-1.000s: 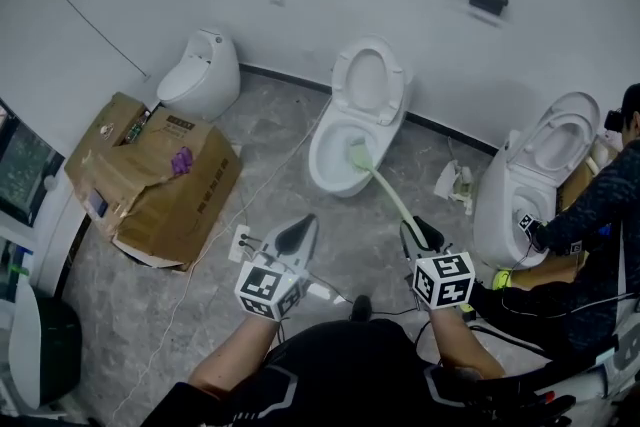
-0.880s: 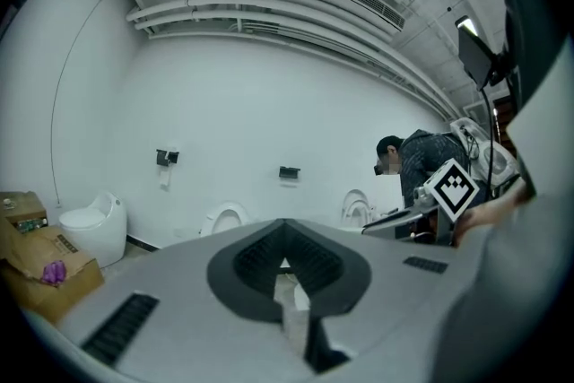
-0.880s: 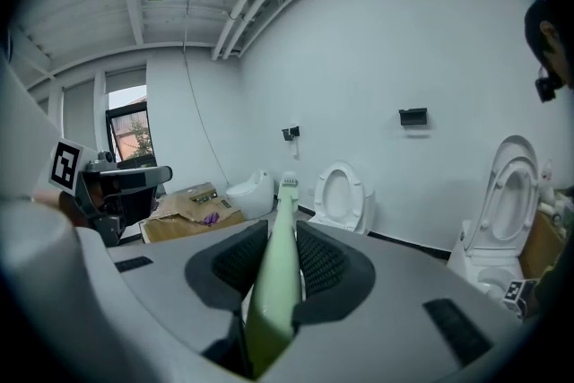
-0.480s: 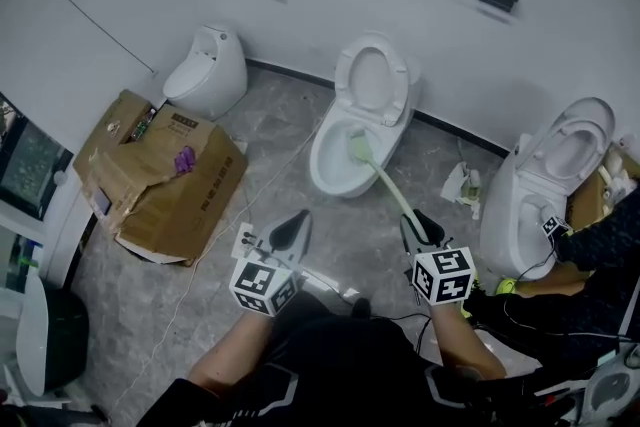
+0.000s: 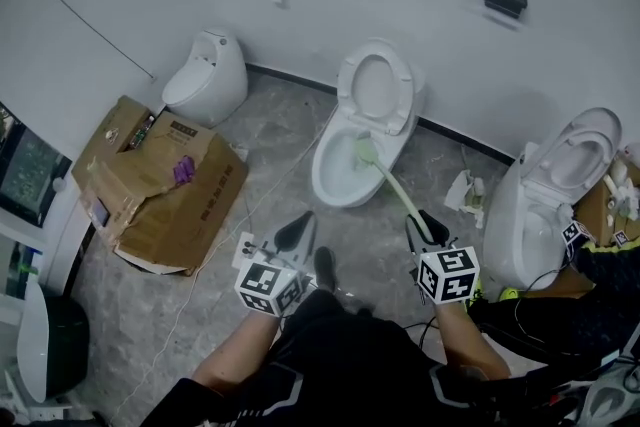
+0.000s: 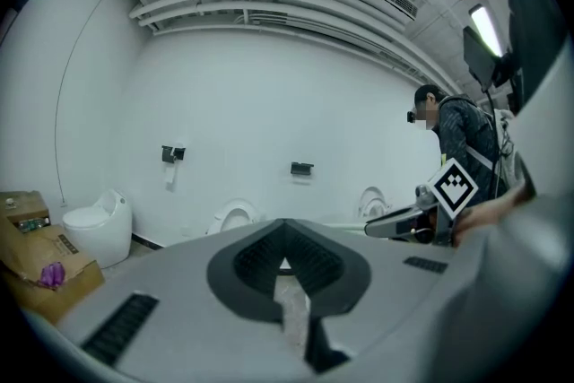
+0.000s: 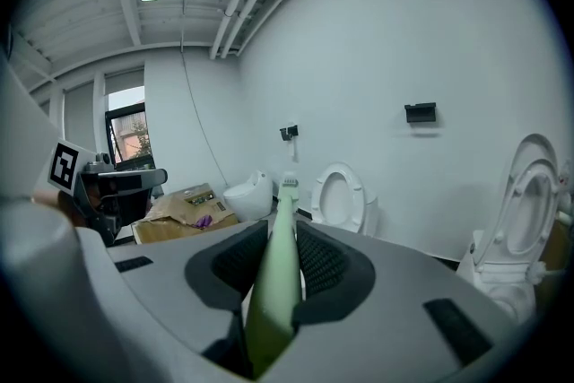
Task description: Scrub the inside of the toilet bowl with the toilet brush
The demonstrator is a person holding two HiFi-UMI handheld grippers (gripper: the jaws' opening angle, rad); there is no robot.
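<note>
The middle white toilet (image 5: 340,177) stands with its lid and seat up. A pale green toilet brush (image 5: 392,187) runs from my right gripper (image 5: 424,227) down into the bowl, where its head (image 5: 361,151) lies near the back wall. In the right gripper view my right gripper (image 7: 285,233) is shut on the brush handle (image 7: 276,282), which points toward that toilet (image 7: 341,197). My left gripper (image 5: 296,233) hangs to the left of the brush, well short of the bowl. Its jaws are shut with nothing held (image 6: 285,257).
A low white toilet (image 5: 205,75) and a crushed cardboard box (image 5: 160,180) sit at the left. Another open toilet (image 5: 550,190) stands at the right, with a crouching person (image 5: 590,290) beside it. Crumpled paper (image 5: 465,190) lies between the toilets. A power strip (image 5: 243,247) and cable lie on the floor.
The brush head stays in the bowl, shifted slightly toward its back. The person at right has drawn back toward the frame's edge. My shoe has stepped forward between the grippers.
</note>
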